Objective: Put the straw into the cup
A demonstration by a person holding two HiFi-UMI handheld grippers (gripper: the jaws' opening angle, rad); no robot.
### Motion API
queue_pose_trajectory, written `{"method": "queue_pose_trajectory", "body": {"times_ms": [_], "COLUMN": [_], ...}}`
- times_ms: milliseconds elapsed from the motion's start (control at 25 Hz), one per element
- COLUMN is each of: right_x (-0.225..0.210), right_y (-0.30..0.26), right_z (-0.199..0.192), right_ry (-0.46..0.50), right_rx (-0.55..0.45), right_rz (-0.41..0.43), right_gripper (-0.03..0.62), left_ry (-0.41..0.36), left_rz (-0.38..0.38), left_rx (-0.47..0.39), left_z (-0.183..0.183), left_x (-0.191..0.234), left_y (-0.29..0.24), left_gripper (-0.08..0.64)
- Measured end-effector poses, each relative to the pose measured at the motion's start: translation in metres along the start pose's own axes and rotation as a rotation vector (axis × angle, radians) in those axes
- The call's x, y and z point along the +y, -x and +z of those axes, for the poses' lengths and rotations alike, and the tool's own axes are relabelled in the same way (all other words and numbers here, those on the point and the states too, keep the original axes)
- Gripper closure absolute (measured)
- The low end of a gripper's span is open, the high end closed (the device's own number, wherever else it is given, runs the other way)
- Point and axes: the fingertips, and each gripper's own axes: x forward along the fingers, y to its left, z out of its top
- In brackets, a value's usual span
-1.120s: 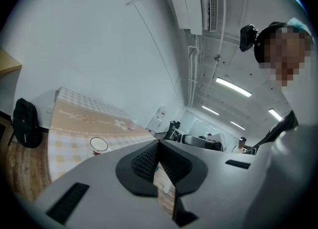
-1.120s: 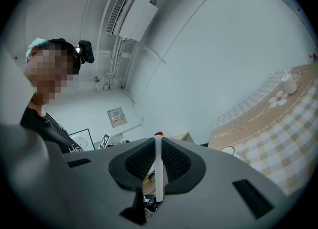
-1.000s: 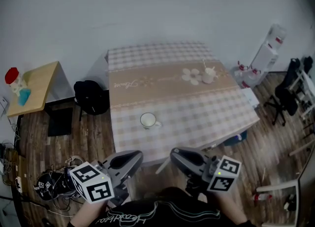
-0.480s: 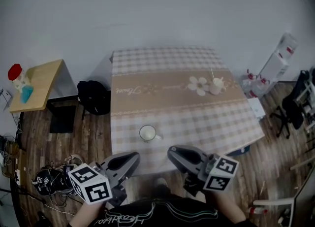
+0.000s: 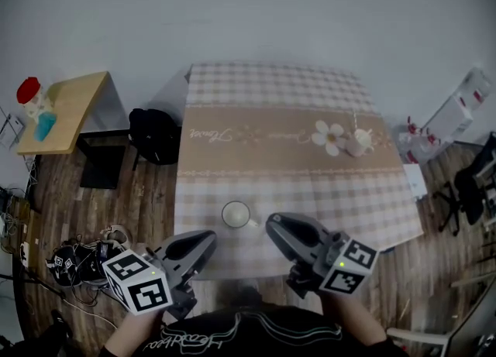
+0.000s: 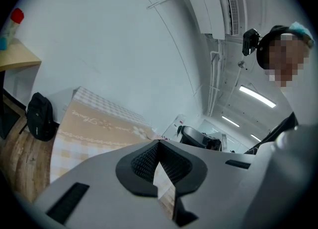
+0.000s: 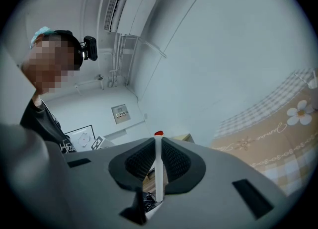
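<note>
The cup (image 5: pixel 235 214) sits close to the tabletop's (image 5: pixel 310 185) near edge, bare cloth all round. The straw (image 5: pixel 356 121) stands in a white pot (image 5: pixel 359 145) by the right edge — well apart. At the near edge, the left hand-held gripper (image 5: pixel 206 238) is clenched, empty; the right hand-held gripper (image 5: pixel 273 226) — a slit ajar, empty.
</note>
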Motion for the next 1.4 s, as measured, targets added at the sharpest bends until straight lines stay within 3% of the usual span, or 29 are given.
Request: {"method": "queue_pose_trajectory", "body": {"times_ms": [480,1400], "right_x": [-0.043,-0.118], "right_y": [-0.045,-0.079], "right_z": [-0.009,-0.105], "right_ry": [0.054,0.055], "right_rx": [0.051,0.213], "right_rz": [0.032,-0.042], "right_gripper": [0.546,0.546], "left_ry": [0.072,0.2], "left_rz": [0.084,0.16], "left_rx": [-0.027,-0.014], "left_z": [0.008,-0.009], "left_x": [0.046,0.103], "left_y": [-0.011,-0.022], "left_gripper": [0.563,0.563]}}
